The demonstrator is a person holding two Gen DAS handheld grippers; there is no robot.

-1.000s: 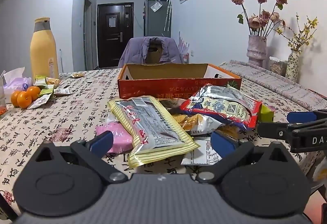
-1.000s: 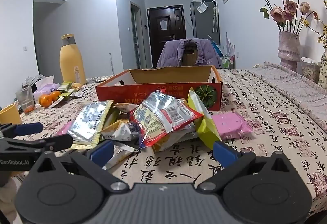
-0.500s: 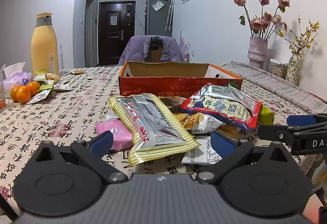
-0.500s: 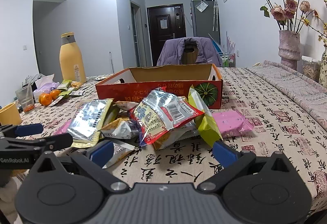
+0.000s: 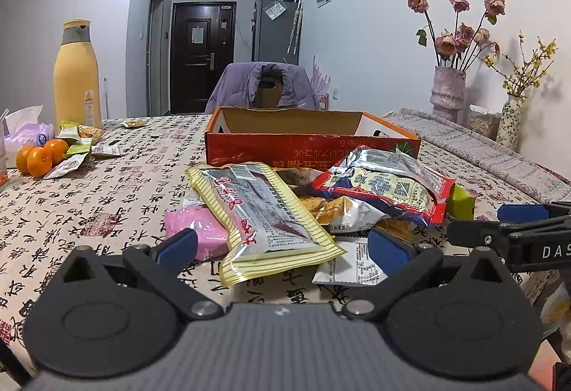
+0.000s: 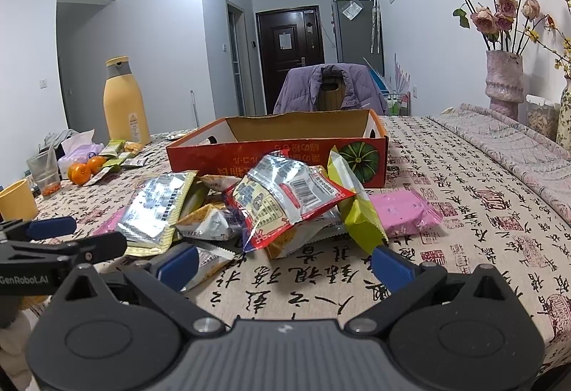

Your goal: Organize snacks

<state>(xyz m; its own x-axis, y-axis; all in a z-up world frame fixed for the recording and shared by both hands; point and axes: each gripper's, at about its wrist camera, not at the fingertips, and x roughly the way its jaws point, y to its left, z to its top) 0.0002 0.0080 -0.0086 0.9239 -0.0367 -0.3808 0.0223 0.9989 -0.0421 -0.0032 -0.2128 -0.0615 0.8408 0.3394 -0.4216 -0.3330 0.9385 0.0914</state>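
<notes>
Snack pile [image 5: 314, 202]: heaped mid-frame on the bench [image 5: 107, 198], right in front of the orange box [image 5: 310, 145], no packet shifted since a second ago.
Left claw [image 5: 282, 244]: wide open, empty, low before the yellow-edged packet [image 5: 260, 212]; view sits a touch lower than before.
Right claw [image 6: 283, 264]: spread open too, holding nothing, facing the red-edged packet [image 6: 285, 194].
Pink packet [image 6: 403, 211]: right of centre, flat on the bench.
Oranges [image 5: 39, 157]: far left, slid slightly rightward in frame.
</notes>
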